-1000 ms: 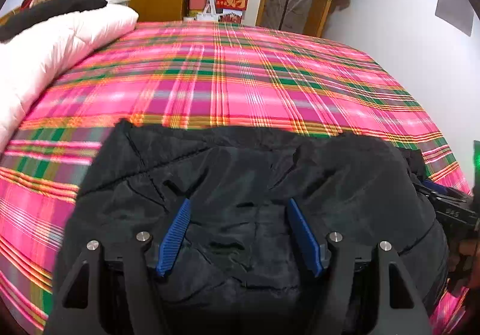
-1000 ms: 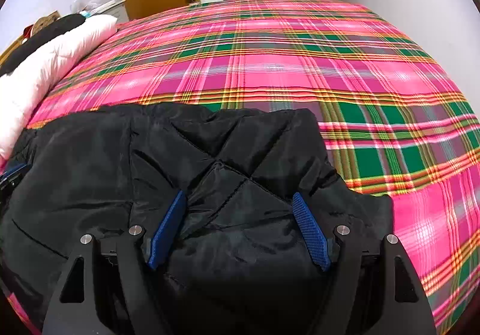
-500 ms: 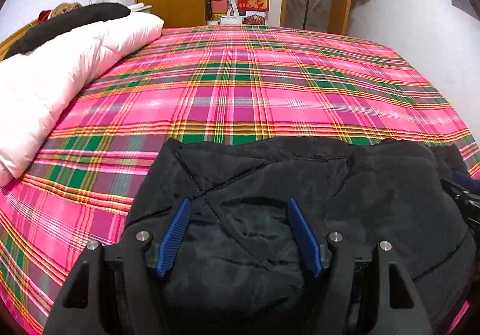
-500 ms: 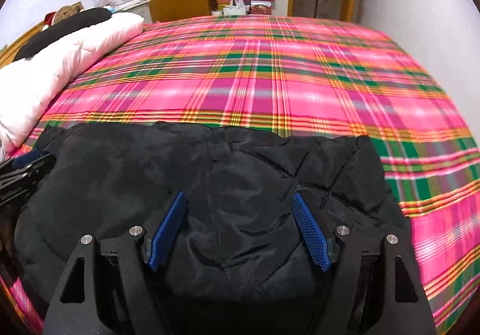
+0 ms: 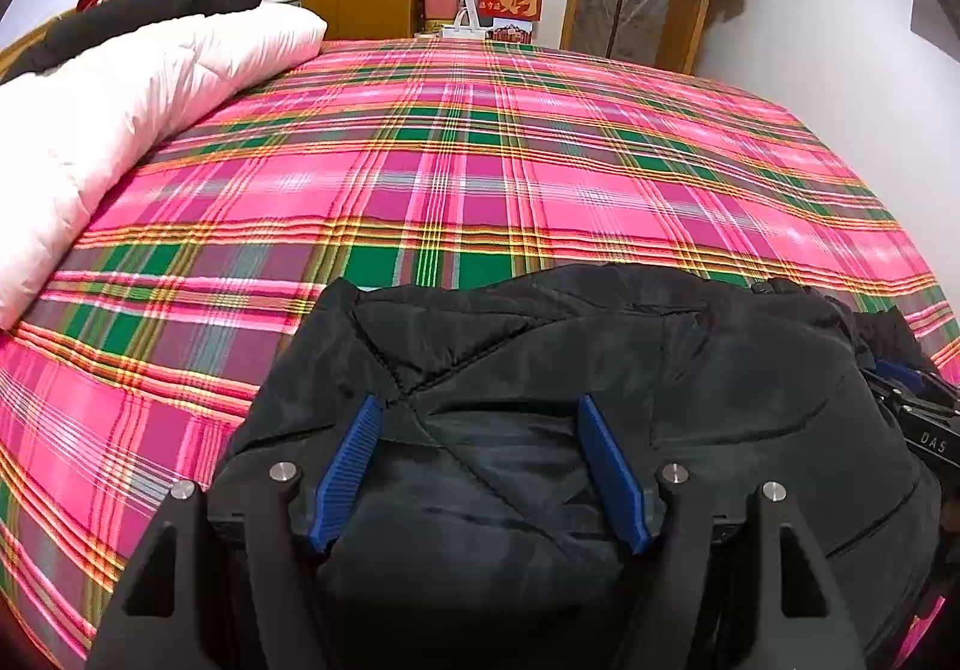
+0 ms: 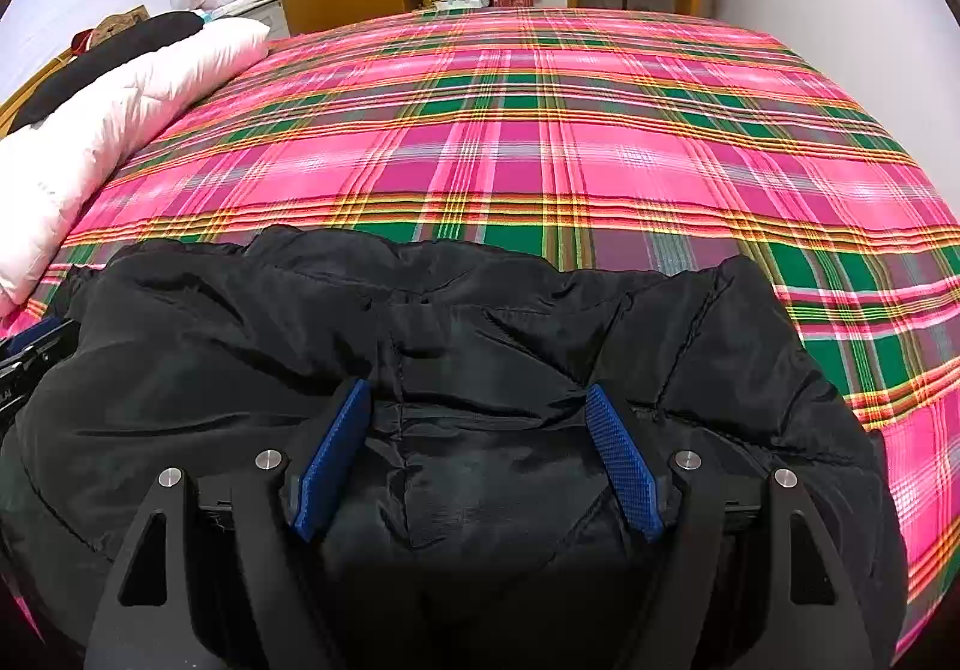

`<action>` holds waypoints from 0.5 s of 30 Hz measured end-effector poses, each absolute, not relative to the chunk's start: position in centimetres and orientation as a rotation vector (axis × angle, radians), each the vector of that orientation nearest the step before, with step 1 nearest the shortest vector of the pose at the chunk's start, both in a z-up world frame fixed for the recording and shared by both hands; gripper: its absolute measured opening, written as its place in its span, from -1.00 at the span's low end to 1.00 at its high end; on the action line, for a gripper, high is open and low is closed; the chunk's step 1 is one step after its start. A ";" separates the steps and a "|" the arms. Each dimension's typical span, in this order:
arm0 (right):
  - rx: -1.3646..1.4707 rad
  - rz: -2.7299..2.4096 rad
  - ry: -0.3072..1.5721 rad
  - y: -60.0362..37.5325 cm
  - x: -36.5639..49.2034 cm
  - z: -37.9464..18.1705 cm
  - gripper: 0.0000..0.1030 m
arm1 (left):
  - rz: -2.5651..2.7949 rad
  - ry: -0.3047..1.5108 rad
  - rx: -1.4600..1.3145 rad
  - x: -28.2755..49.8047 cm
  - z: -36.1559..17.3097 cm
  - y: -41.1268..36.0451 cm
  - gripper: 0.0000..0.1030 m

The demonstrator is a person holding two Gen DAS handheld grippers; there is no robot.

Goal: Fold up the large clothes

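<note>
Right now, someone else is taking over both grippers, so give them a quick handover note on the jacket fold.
Left gripper: jaws wide, black padded jacket bulging between the pads; a real grip isn't clear.
Right gripper: same, jaws wide over the jacket's other end.
Jacket lies bundled at the near edge of the plaid bed; white duvet off to the left.
Done: jacket gathered into a compact bundle.
Left: probably set it down, flatten and square the fold.
</note>
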State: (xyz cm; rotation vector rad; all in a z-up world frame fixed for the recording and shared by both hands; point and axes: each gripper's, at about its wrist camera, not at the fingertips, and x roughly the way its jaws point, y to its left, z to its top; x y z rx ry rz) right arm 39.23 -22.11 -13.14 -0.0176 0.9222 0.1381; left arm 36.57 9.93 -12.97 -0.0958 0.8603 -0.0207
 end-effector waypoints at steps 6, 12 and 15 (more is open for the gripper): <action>0.006 0.138 0.909 -23.5 37.2 -9.7 0.40 | -0.015 0.864 -0.082 36.3 -12.1 9.8 0.38; 0.050 0.047 0.866 -28.5 34.7 -7.8 0.40 | -0.063 0.815 -0.153 34.8 -8.3 9.2 0.36; 0.100 -0.009 0.938 -31.3 36.0 -10.1 0.32 | -0.124 0.786 -0.110 34.3 -7.5 7.5 0.37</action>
